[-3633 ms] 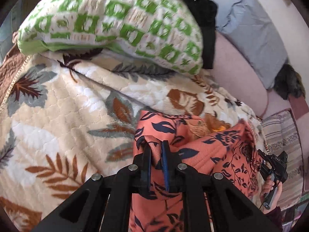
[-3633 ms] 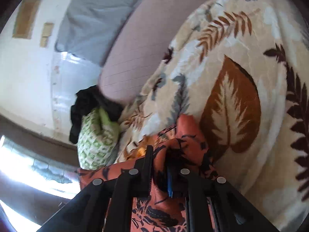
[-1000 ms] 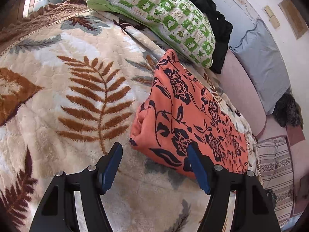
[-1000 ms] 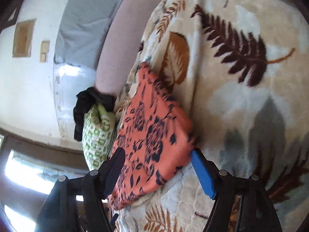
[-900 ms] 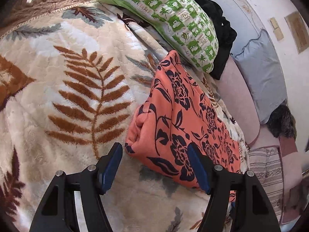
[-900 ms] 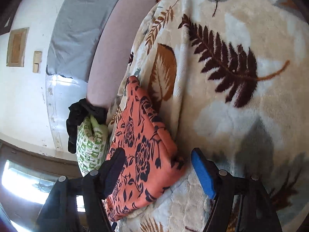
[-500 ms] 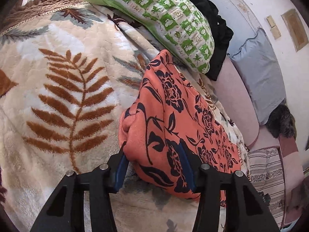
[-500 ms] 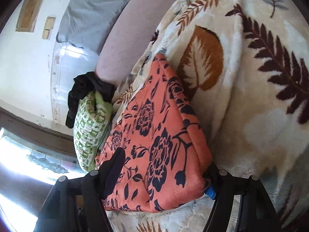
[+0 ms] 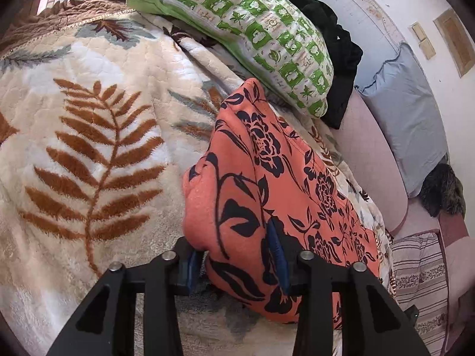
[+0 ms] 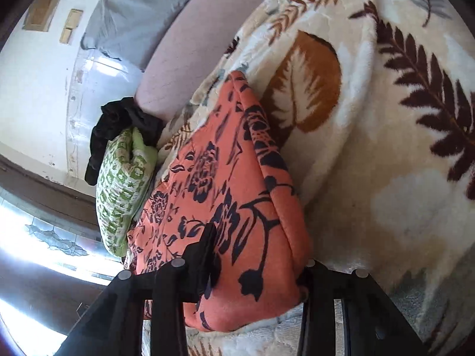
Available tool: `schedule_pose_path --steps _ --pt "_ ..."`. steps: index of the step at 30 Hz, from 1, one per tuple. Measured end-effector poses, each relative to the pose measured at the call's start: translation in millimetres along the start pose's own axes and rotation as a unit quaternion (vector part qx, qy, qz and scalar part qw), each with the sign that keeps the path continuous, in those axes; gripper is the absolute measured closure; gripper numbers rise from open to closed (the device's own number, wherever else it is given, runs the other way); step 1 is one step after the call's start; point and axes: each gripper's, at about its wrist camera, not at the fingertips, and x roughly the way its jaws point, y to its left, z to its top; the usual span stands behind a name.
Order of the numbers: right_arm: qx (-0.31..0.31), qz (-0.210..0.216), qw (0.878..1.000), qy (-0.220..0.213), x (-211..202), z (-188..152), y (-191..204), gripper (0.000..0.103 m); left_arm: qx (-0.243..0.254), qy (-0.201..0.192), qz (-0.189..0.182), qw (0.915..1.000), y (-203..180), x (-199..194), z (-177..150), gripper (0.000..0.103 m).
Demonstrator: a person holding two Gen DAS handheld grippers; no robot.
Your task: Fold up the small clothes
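Right finger of the right gripper [image 10: 255, 264] is hidden behind the folded orange garment [image 10: 237, 207]. Garment's near edge is covered by the left gripper [image 9: 237, 255]. Striped cloth [image 9: 421, 273] is cut off by the frame.

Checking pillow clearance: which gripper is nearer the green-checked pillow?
Left. The left gripper clamps the orange garment's pillow-side end; the right gripper clamps the far end. Pillow.
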Motion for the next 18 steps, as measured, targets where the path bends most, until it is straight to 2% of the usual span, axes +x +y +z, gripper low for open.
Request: schedule_pose_path --steps 1,3,4,5,8,11,13,14,17,18 --pt "0.01 0.004 1.0 0.003 3 0 -6 0.065 -0.004 0.008 -0.002 1.0 1 3 0 0.039" --pt "0.005 0.006 1.0 -0.006 0 1 -3 0.064 -0.003 0.008 0.0 1.0 0 5 -1 0.04" --pt "-0.007 0.001 1.0 -0.011 -1 0 1 0.065 0.004 0.001 0.006 1.0 -2 3 -1 0.047" --pt "-0.022 -0.007 1.0 -0.021 -3 -1 6 0.068 0.012 -0.008 0.017 0.9998 -4 0 0 0.069" --pt "-0.1 -0.054 0.992 -0.063 -17 -7 37 0.078 0.019 -0.019 0.001 0.9996 -8 -9 4 0.072" --pt "-0.19 -0.086 0.973 -0.103 -33 -17 72 0.079 0.045 -0.036 -0.005 0.9984 -19 -16 3 0.073" --pt "-0.219 -0.099 0.964 -0.113 -32 -23 80 0.078 0.072 -0.046 -0.009 0.9963 -29 -18 3 0.072" --pt "-0.221 -0.105 0.963 -0.112 -30 -24 78 0.078 0.081 -0.045 -0.006 0.9957 -32 -16 2 0.069" --pt "-0.181 -0.109 0.973 -0.098 -21 -18 63 0.075 0.056 -0.011 0.004 0.9983 -25 0 3 0.033" --pt "-0.16 -0.099 0.978 -0.095 -20 -15 56 0.074 0.042 0.001 0.005 0.9991 -19 6 2 0.032"
